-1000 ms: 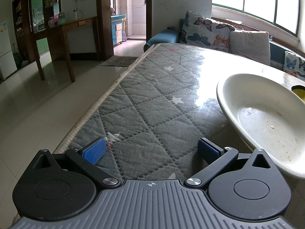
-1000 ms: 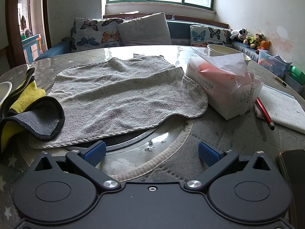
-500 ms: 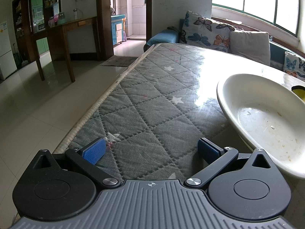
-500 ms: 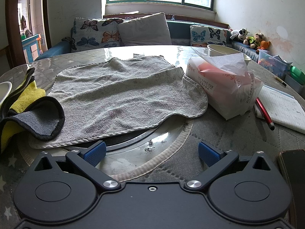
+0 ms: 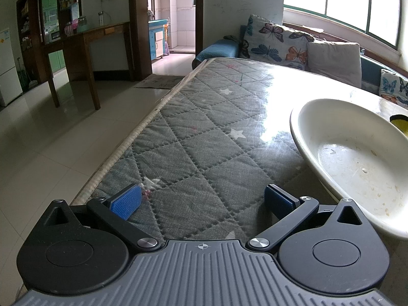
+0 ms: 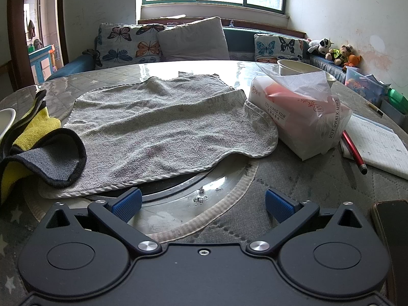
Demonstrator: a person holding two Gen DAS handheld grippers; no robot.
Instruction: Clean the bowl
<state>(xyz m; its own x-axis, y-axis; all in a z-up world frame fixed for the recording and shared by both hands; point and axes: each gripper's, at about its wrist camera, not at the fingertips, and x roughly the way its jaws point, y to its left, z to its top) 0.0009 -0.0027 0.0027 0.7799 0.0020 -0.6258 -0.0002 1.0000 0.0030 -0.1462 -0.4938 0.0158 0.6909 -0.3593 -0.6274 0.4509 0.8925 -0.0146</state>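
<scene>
A wide white bowl (image 5: 357,158) with dried food specks inside sits on the quilted grey table to the right of my left gripper (image 5: 202,201), which is open and holds nothing. Only the bowl's rim (image 6: 6,119) shows at the far left of the right wrist view. My right gripper (image 6: 202,202) is open and empty, low over the table's glass turntable. Ahead of it lies a spread grey towel (image 6: 163,127). A yellow and grey cloth (image 6: 38,150) lies crumpled at the left, between the towel and the bowl.
A pink tissue pack (image 6: 301,112) stands right of the towel, with a notebook (image 6: 374,145), a red pen (image 6: 353,150) and a phone (image 6: 392,234) further right. A second white bowl (image 6: 295,67) sits behind the tissues. The table edge (image 5: 122,148) drops to tiled floor at left.
</scene>
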